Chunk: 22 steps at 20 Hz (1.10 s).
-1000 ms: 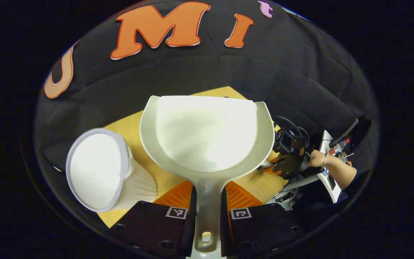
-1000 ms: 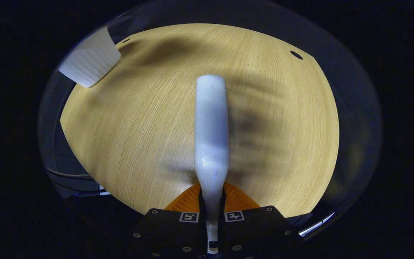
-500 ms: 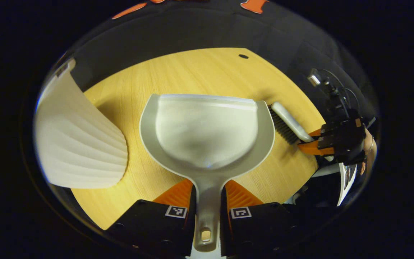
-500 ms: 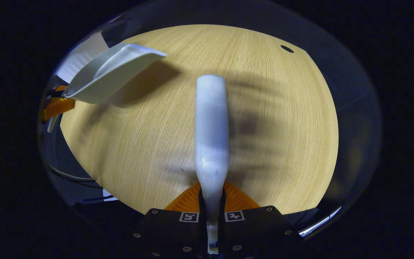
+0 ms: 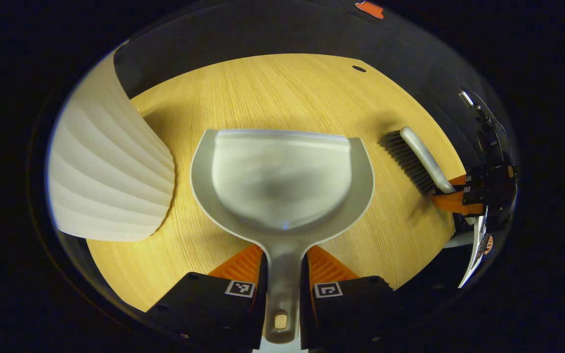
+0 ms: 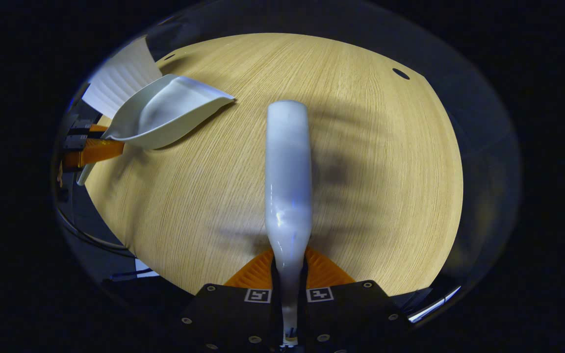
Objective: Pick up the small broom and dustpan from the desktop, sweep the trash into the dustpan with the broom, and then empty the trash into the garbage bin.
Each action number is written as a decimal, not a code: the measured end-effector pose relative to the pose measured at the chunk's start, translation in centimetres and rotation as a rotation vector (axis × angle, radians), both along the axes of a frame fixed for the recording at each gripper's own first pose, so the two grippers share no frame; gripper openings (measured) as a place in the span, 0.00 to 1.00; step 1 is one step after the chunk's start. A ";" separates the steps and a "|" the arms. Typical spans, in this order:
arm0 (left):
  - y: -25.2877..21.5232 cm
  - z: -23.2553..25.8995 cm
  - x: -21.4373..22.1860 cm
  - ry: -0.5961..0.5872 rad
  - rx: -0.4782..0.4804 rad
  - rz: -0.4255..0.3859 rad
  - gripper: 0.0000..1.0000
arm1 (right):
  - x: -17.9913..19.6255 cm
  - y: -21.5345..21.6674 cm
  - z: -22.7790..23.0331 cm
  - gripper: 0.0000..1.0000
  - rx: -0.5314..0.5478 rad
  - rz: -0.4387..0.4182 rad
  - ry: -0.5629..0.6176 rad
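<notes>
Left gripper (image 5: 282, 274): both fingers are closed tight on the handle of the dustpan (image 5: 282, 181), whose empty pan extends forward over the wooden table (image 5: 272, 93); in the right gripper view its front lip sits at or just above the surface, contact not confirmable. Right gripper (image 6: 288, 289): fingers are clamped on the handle of the broom (image 6: 287, 171), seen in the left gripper view with dark bristles pointing down toward the table, well apart from the dustpan. The white ribbed garbage bin (image 5: 111, 171) stands beside the dustpan, on its left in the left gripper view.
</notes>
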<state>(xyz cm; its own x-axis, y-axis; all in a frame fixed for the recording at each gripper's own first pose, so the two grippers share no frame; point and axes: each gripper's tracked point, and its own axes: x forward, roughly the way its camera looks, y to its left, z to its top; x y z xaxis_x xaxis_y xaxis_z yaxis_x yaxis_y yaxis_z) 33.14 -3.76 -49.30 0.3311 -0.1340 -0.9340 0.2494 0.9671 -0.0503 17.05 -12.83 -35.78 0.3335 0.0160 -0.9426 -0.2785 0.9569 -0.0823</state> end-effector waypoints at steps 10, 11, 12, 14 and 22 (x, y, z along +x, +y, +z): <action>-0.7 -1.4 -1.2 0.013 -0.004 0.124 0.36 | 0.6 2.0 -0.1 0.20 0.042 -0.126 -0.017; -0.7 -1.5 -1.2 0.013 -0.005 0.120 0.40 | 0.5 2.3 -0.2 0.22 0.064 -0.141 -0.015; -0.7 -1.7 -1.3 0.011 -0.004 0.118 0.49 | 0.4 2.6 -0.2 0.27 0.082 -0.148 -0.013; -0.7 -2.0 -0.9 0.002 -0.003 0.129 0.82 | -0.2 2.9 -0.2 0.52 0.100 -0.153 -0.012; -1.4 2.1 0.0 -0.155 -0.073 0.192 1.00 | 0.5 2.7 6.1 0.98 0.195 -0.171 -0.250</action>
